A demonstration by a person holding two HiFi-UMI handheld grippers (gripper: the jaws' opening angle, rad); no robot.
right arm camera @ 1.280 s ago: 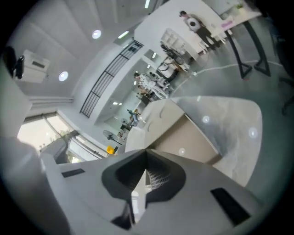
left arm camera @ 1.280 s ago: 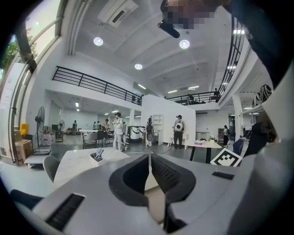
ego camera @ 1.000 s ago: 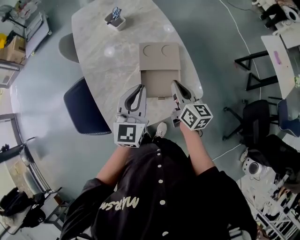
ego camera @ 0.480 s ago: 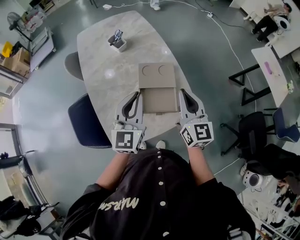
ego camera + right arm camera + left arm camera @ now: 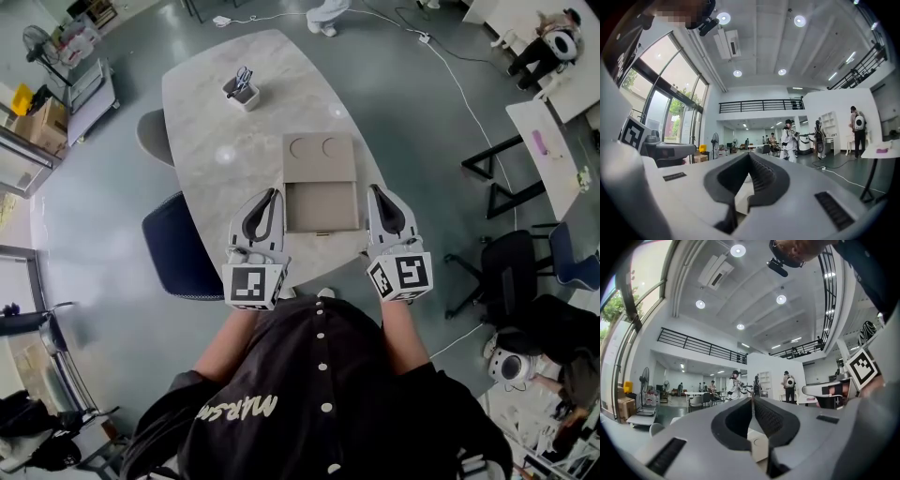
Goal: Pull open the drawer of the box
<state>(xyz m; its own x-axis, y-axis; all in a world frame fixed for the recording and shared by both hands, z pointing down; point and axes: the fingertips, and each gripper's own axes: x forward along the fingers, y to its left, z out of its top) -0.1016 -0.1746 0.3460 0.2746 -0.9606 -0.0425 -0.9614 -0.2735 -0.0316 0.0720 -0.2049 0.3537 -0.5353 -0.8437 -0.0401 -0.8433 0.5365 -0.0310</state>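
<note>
A tan cardboard box (image 5: 319, 150) with two round marks on its lid lies on the marble table (image 5: 211, 112). Its drawer (image 5: 322, 206) stands pulled out toward me, showing an empty tray. My left gripper (image 5: 272, 195) hovers just left of the drawer, its jaws shut with nothing in them. To the drawer's right my right gripper (image 5: 377, 191) is held the same way, shut and empty. Both point level, away from me, above the table's near edge. In the left gripper view the left gripper (image 5: 752, 399) shows closed tips. The right gripper (image 5: 750, 154) looks the same in the right gripper view.
A small pen holder with scissors (image 5: 240, 89) stands at the table's far end. A dark blue chair (image 5: 178, 246) and a grey chair (image 5: 155, 136) sit along the table's left side. Black chairs (image 5: 511, 262) and a white desk (image 5: 553, 155) stand off to the right.
Both grippers have risen and drawn apart to either side of the open drawer. The right gripper left the drawer's front corner and rolled so its marker cube faces up.
</note>
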